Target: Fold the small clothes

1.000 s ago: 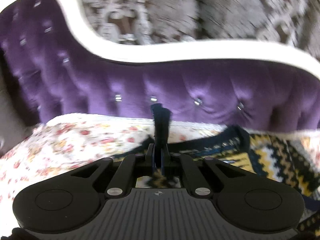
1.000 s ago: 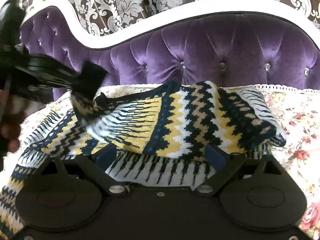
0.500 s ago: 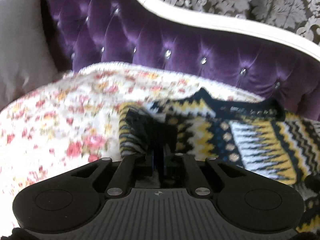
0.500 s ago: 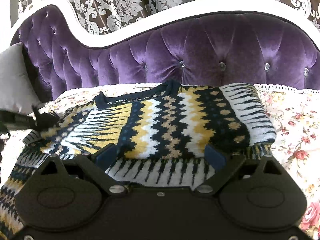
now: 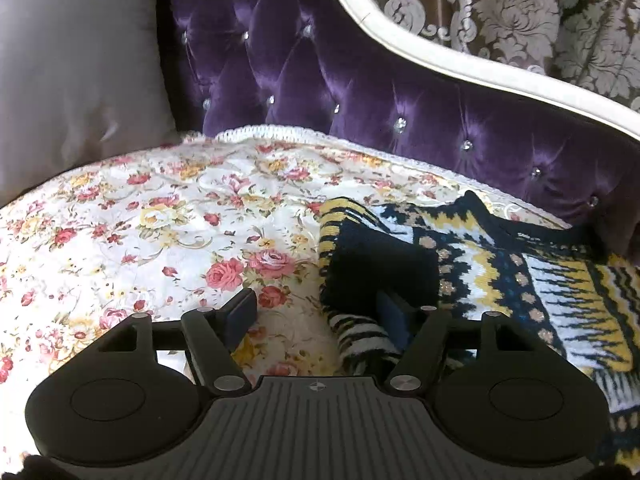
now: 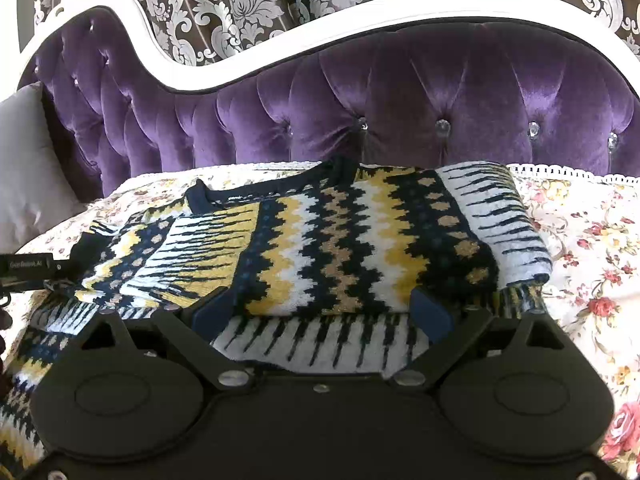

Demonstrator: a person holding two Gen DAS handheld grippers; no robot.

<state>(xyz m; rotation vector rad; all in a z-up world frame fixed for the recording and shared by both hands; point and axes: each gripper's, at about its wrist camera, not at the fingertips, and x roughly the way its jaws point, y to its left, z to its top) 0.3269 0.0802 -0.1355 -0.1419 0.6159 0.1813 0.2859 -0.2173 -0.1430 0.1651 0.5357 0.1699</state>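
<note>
Sweater (image 6: pixel 340 248) lies on floral bedspread (image 5: pixel 160 220); left claw (image 5: pixel 316 316) opening, right claw (image 6: pixel 320 312) apart

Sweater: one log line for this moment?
sweater: partly folded on sofa | left tongs: opening, sleeve cuff between | right tongs: open over hem

The left gripper (image 5: pixel 318 314) is pointing downward at a slant, and its fingers (image 5: pixel 240 312) are opening, standing well apart. The right-hand finger is touching cloth while the left-hand one is standing free, so neither is pressing anything between them. In the right wrist view this gripper is showing as a dark bar at the far left edge. The right gripper (image 6: pixel 322 312) is also pointing downward at a slant, its fingers (image 6: pixel 212 314) spread wide and gripping nothing, with cloth lying between and under them.
</note>
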